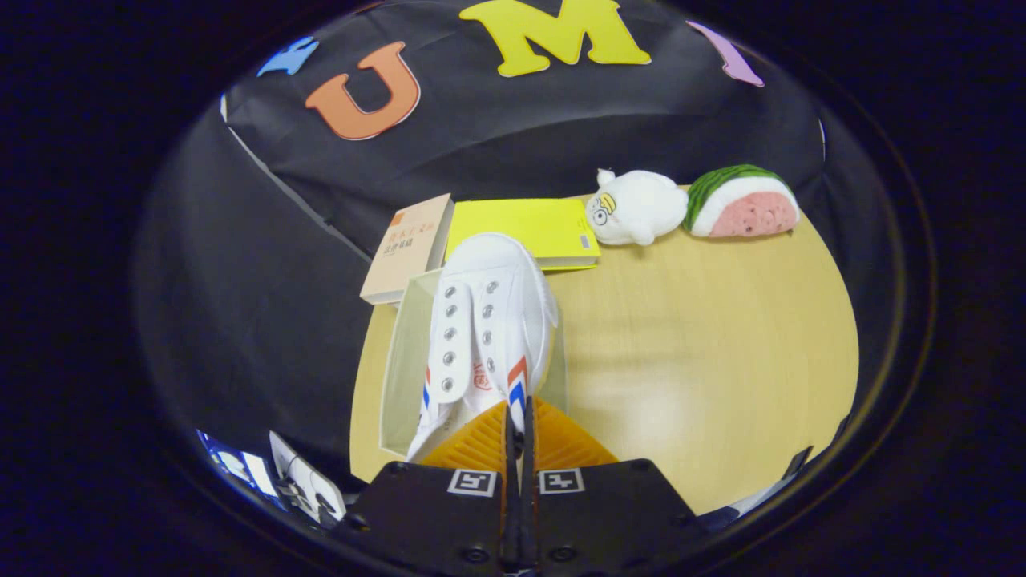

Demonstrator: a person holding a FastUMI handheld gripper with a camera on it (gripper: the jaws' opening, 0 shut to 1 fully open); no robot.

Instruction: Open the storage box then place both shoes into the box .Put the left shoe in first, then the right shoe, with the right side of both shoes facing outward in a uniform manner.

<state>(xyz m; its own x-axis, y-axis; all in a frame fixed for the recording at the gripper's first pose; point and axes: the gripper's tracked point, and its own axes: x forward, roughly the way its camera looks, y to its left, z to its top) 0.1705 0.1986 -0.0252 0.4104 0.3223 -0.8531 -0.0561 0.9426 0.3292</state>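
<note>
White canvas shoe (489, 320), light and soft-sided, hangs at centre frame over the clear storage box (398, 353) on the desk (705, 361). The jaws (519, 437) are nearly closed, pinching its heel collar, probably the firmest hold.

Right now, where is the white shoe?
The white shoe hangs pinched between the gripper's fingers, over the clear storage box, just before the two books.

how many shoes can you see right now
1. The white shoe is pinched at its rim by the gripper, held over the clear storage box on the table. Another shoe may be hidden under it.
</note>
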